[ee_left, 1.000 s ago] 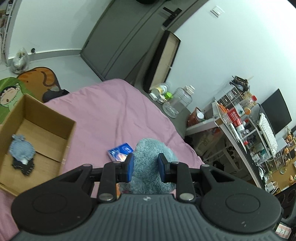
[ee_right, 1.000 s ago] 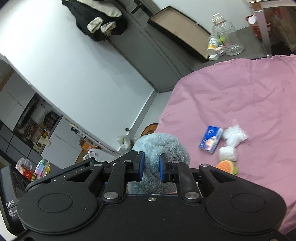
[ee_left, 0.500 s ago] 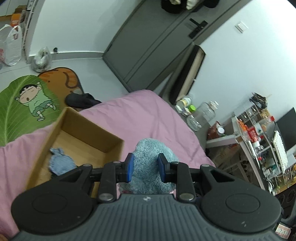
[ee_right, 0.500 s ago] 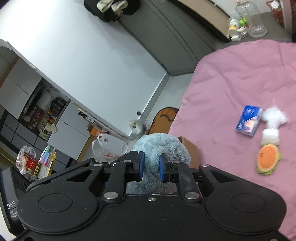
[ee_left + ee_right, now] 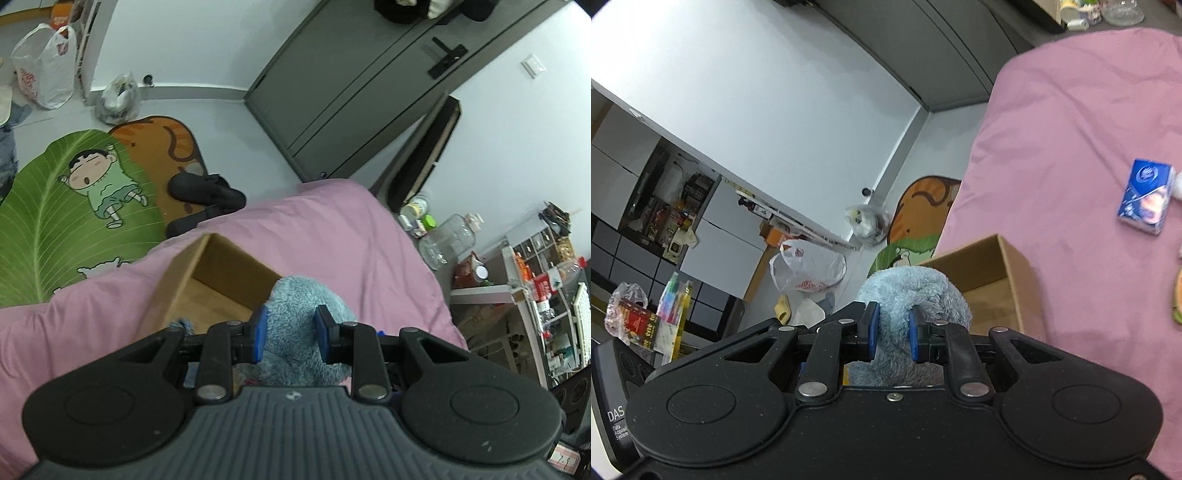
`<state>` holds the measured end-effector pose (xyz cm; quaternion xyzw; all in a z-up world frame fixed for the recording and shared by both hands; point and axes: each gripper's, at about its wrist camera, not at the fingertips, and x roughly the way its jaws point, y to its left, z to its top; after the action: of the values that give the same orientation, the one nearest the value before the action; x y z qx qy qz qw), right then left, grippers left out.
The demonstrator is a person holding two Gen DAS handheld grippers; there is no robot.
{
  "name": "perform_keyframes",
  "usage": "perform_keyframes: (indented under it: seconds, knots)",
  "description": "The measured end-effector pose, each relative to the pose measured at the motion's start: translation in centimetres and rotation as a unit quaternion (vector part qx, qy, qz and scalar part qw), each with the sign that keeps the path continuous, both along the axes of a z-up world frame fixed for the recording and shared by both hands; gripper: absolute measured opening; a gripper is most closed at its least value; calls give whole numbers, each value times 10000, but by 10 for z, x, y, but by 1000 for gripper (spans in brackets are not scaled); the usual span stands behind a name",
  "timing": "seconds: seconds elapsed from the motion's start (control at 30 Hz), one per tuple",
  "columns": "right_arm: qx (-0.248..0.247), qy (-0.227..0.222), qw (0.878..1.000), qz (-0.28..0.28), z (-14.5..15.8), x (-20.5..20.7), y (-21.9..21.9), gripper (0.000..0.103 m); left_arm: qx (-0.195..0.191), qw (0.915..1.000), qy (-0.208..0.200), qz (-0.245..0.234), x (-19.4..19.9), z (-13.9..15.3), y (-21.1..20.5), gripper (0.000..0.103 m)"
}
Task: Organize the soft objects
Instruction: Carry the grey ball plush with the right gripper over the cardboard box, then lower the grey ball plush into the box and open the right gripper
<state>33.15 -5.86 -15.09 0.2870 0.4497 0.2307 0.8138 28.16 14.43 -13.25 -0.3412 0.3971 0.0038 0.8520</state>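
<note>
Both grippers, left gripper (image 5: pixel 289 334) and right gripper (image 5: pixel 892 333), clamp the fluffy blue-grey plush toy (image 5: pixel 301 328); open brown cardboard box (image 5: pixel 218 284) at eleven o'clock of left, one o'clock of right.

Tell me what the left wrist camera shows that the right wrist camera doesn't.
Only the left wrist view shows the black slippers on the floor mat and the glass jar. Only the right wrist view shows the blue tissue pack on the pink bedsheet. Both show the cardboard box and a hand-held gripper clamping the fluffy blue plush toy.
</note>
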Motion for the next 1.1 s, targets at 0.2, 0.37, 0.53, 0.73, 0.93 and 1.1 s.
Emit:
perform_keyframes:
  seconds: [0.2, 0.37, 0.53, 0.73, 0.93, 1.1]
  knots:
    - [-33, 228, 9997, 88, -17, 12, 16, 17, -10, 9997, 229, 104, 11, -18, 17, 27]
    - [-28, 431, 9990, 91, -27, 19, 22, 23, -16, 9991, 404, 143, 19, -28, 26, 27]
    - [-99, 601, 9981, 21, -33, 23, 24, 28, 304, 9982, 487, 158, 23, -29, 28, 28]
    - [-163, 588, 9981, -19, -26, 16, 16, 28, 315, 9975, 580, 258, 20, -25, 29, 31]
    - [-302, 493, 9982, -144, -10, 1, 3, 28, 485, 9955, 737, 335, 13, -14, 21, 37]
    - [-433, 401, 9980, -233, -2, -16, -10, 35, 680, 9943, 777, 261, 1, -2, 9, 56]
